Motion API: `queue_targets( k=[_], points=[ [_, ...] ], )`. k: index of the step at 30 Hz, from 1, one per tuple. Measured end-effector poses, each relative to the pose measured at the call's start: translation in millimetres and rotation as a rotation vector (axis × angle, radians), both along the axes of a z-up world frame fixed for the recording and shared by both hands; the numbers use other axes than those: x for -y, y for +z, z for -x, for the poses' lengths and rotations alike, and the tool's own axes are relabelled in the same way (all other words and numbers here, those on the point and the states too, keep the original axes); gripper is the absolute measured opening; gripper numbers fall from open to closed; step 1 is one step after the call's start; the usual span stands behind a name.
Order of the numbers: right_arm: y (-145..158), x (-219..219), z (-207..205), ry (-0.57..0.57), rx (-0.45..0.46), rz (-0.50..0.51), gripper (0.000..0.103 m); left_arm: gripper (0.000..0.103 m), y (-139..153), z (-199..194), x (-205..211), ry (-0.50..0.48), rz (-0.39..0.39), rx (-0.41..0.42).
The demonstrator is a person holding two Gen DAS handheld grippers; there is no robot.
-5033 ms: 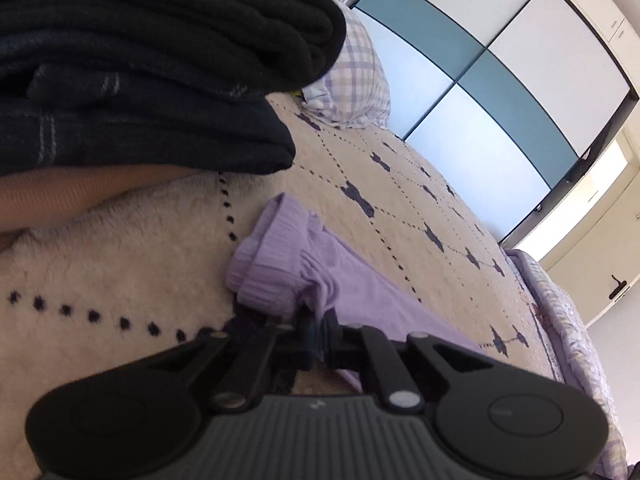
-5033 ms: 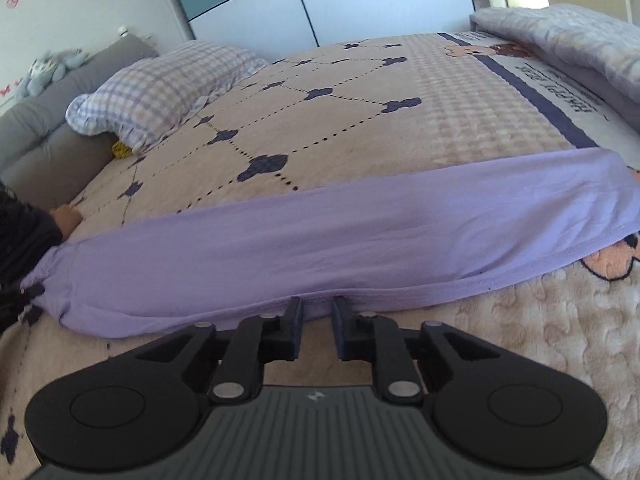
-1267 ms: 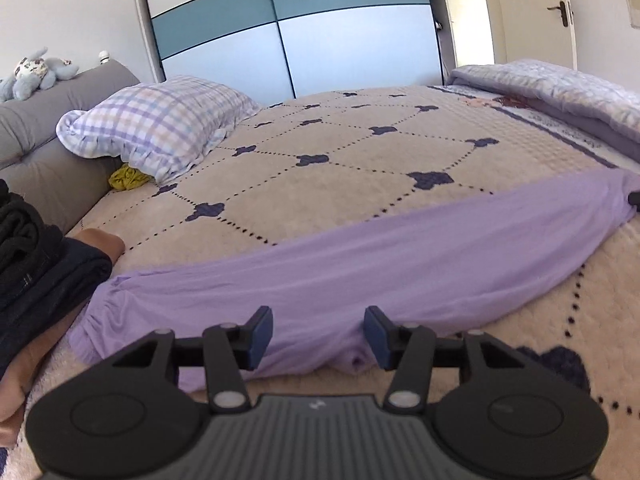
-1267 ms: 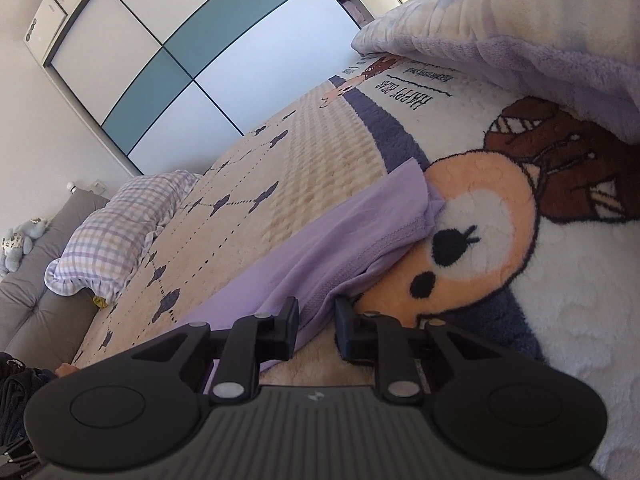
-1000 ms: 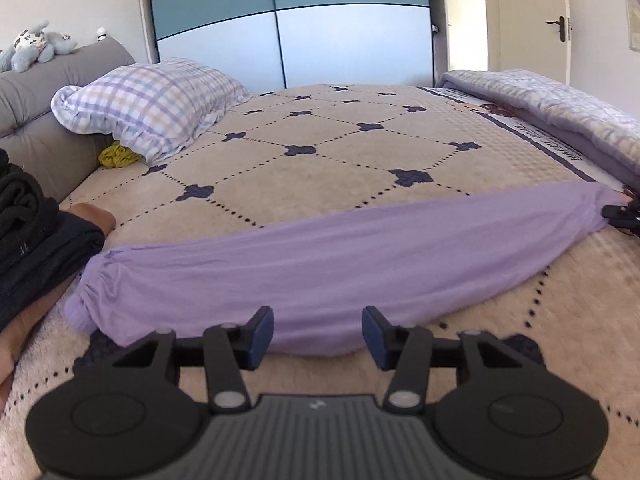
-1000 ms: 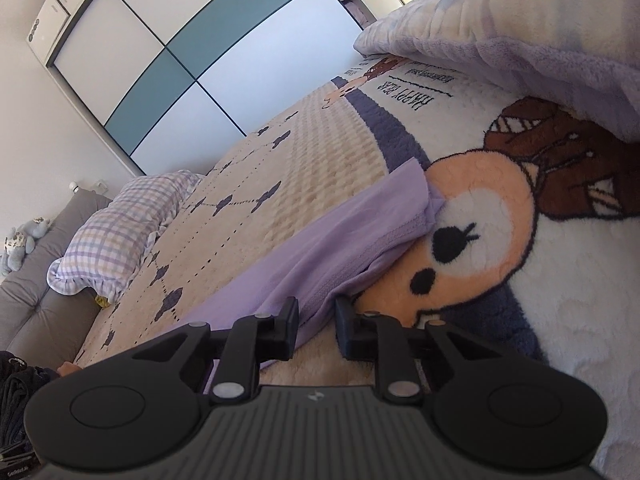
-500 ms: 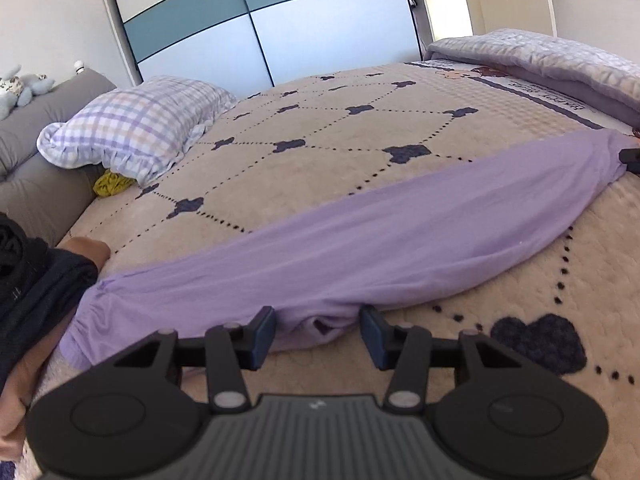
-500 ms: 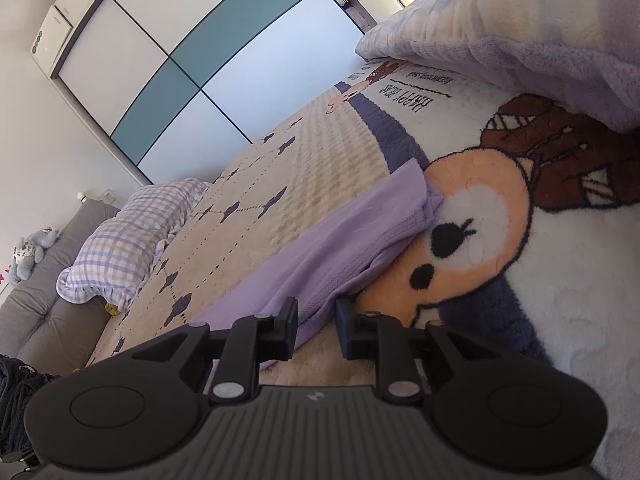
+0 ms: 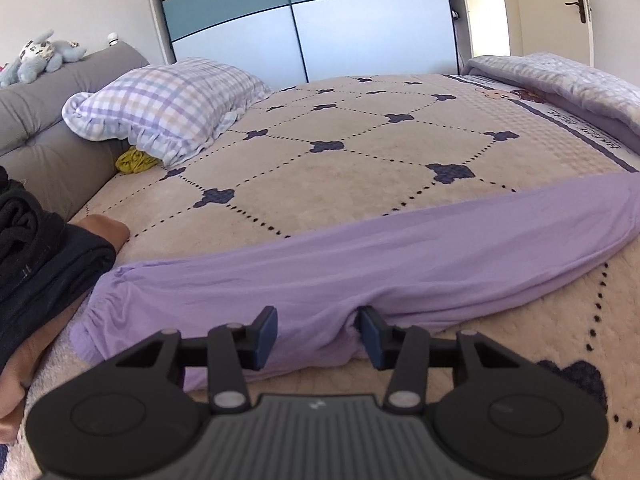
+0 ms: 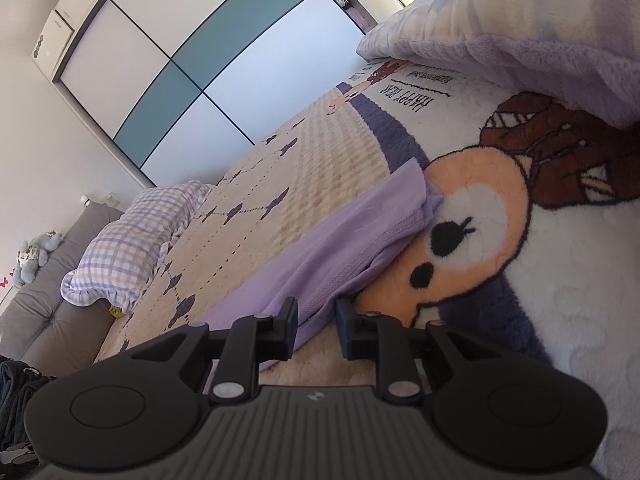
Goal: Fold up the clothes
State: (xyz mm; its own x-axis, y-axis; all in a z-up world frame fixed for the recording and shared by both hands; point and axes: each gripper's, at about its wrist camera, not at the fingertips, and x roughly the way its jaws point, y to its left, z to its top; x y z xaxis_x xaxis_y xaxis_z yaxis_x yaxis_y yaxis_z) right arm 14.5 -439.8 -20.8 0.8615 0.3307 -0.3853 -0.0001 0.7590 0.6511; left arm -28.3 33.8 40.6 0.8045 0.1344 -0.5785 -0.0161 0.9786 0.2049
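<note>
A long purple garment (image 9: 400, 264) lies stretched sideways across the beige patterned bedspread (image 9: 340, 184). My left gripper (image 9: 317, 330) stands open over its near edge, left of the middle. A raised pucker of cloth sits between the blue pads (image 9: 267, 330), which do not squeeze it. In the right wrist view the garment's right end (image 10: 352, 232) lies bunched beside a cartoon bear face (image 10: 472, 232) on the blanket. My right gripper (image 10: 317, 320) is shut on the hem there, its jaws narrow with the cloth edge caught between them.
A stack of dark folded clothes (image 9: 36, 248) sits at the left on something tan. A checked pillow (image 9: 168, 100), a yellow item (image 9: 134, 160) and a grey headboard (image 9: 40, 120) lie behind. A folded lilac quilt (image 10: 520, 20) runs along the bed's right side.
My left gripper left the garment's left end by the dark stack, opened, and has moved forward onto the near edge, where cloth now puckers between its jaws. My right gripper stays on the right end.
</note>
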Motion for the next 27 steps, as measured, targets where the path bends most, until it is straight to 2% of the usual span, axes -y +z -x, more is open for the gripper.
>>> queue_targets(
  k=[4, 9, 13, 17, 21, 27],
  points=[
    [0, 0, 0, 0.000, 0.002, -0.005, 0.023, 0.048, -1, -2, -6, 0.011, 0.008, -0.002],
    [-1, 1, 1, 0.000, 0.004, -0.011, 0.023, 0.048, 7, 21, -9, 0.011, 0.058, 0.020],
    [-1, 1, 1, 0.000, 0.005, -0.012, 0.023, 0.048, 9, 37, -2, -0.018, 0.059, 0.011],
    [-2, 2, 2, 0.000, 0.008, -0.024, 0.023, 0.048, 2, 44, 7, -0.042, 0.005, -0.007],
    [-2, 3, 2, -0.001, 0.011, -0.035, 0.023, 0.048, -3, 53, 11, -0.060, 0.008, -0.039],
    [-2, 2, 3, 0.002, 0.013, -0.038, 0.025, 0.047, -19, 45, 28, -0.101, -0.080, -0.083]
  ],
)
